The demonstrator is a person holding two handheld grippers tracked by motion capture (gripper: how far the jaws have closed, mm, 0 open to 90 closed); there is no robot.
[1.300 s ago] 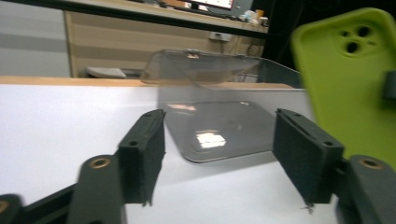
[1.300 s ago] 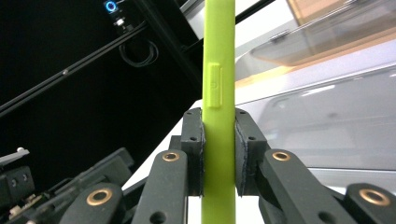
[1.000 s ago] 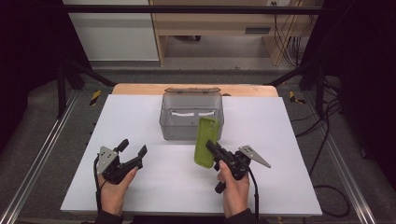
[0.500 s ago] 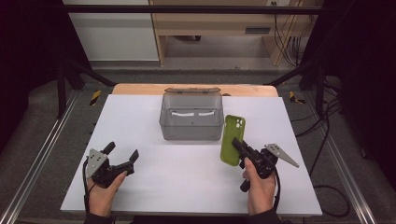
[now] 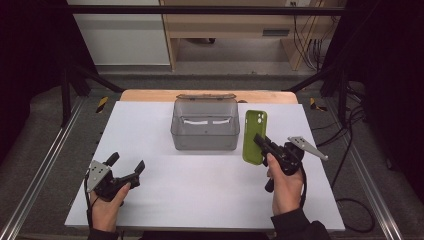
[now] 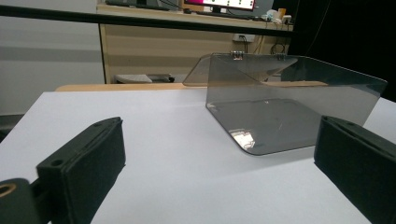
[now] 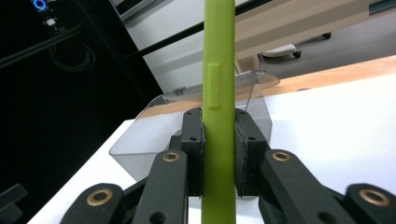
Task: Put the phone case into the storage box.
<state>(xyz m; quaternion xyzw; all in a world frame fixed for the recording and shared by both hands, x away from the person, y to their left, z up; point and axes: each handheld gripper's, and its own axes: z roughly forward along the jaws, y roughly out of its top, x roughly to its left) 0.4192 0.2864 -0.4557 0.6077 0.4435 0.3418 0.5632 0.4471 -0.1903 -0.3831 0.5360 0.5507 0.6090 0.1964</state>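
A green phone case stands upright on its edge in my right gripper, just right of the clear grey box. In the right gripper view the jaws are shut on the green phone case and it rises straight up between them. My left gripper rests low at the table's front left, open with nothing between its pads. Ahead of it in the left gripper view is the clear grey box, its lid hinged back.
The white table top spreads between the two hands. A wooden strip runs along its far edge. Metal rails flank both sides, and cables trail at the right.
My right gripper has carried the green phone case to the right, away from the box's front. The left gripper has drawn back toward the front left corner.
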